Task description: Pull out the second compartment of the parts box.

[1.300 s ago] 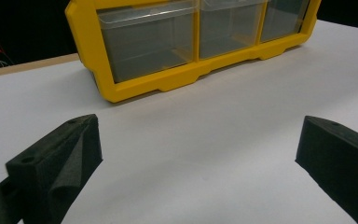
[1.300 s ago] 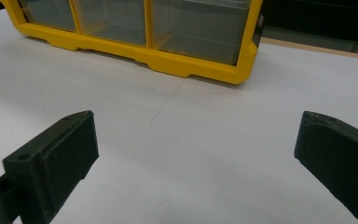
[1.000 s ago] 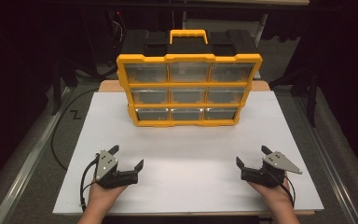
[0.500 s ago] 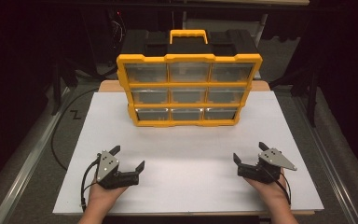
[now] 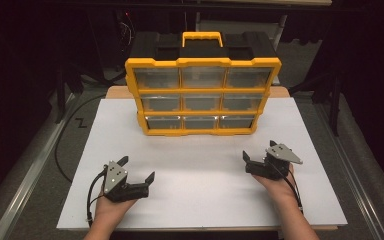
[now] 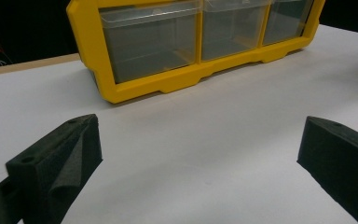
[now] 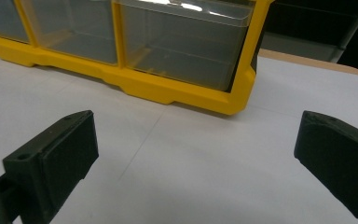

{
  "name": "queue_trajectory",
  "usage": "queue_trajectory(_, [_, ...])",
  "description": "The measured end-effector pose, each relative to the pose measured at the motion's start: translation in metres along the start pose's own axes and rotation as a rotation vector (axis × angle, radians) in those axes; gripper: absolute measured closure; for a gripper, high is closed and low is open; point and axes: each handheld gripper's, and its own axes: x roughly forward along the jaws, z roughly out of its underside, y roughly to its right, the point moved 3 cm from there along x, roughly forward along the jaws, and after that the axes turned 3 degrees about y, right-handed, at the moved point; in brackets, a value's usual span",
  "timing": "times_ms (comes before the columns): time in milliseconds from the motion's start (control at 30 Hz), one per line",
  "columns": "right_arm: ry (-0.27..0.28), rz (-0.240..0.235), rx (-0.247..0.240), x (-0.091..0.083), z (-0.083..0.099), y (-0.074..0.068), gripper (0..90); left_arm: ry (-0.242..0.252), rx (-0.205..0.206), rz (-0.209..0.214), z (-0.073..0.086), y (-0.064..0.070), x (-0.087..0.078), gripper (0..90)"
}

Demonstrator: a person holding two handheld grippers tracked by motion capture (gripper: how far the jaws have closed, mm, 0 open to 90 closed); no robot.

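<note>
Right gripper (image 5: 257, 152) nearer organizer (image 5: 203, 95); no legible writing

One yellow organizer box (image 5: 202, 95) stands on the tabletop (image 5: 200, 170). It has nine clear drawers (image 5: 202, 102) in three rows of three and one handle (image 5: 202, 37) on top.

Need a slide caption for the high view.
Two open hand-held grippers, left and right, rest before a yellow nine-drawer organizer.
</note>
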Motion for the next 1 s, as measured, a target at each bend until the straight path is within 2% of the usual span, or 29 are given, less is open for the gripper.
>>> queue_trajectory(67, [-0.015, 0.012, -0.010, 0.008, -0.001, 0.002, 1.1, -0.001, -0.001, -0.004, 0.001, -0.001, 0.000, 0.4])
queue_trajectory(333, [-0.003, 0.036, -0.027, 0.013, -0.005, 0.007, 1.1, -0.006, -0.003, -0.007, 0.001, -0.001, 0.001, 0.4])
queue_trajectory(633, [0.002, 0.037, -0.074, 0.001, -0.006, 0.005, 1.1, 0.003, -0.004, -0.012, 0.000, -0.002, -0.002, 0.9])
queue_trajectory(767, [-0.001, 0.043, -0.076, -0.006, -0.004, 0.006, 1.1, 0.002, -0.001, -0.012, 0.000, -0.001, -0.002, 0.9])
queue_trajectory(1000, [-0.020, 0.054, -0.120, -0.015, 0.004, 0.011, 1.0, 0.007, 0.001, -0.008, -0.001, -0.001, -0.002, 0.9])
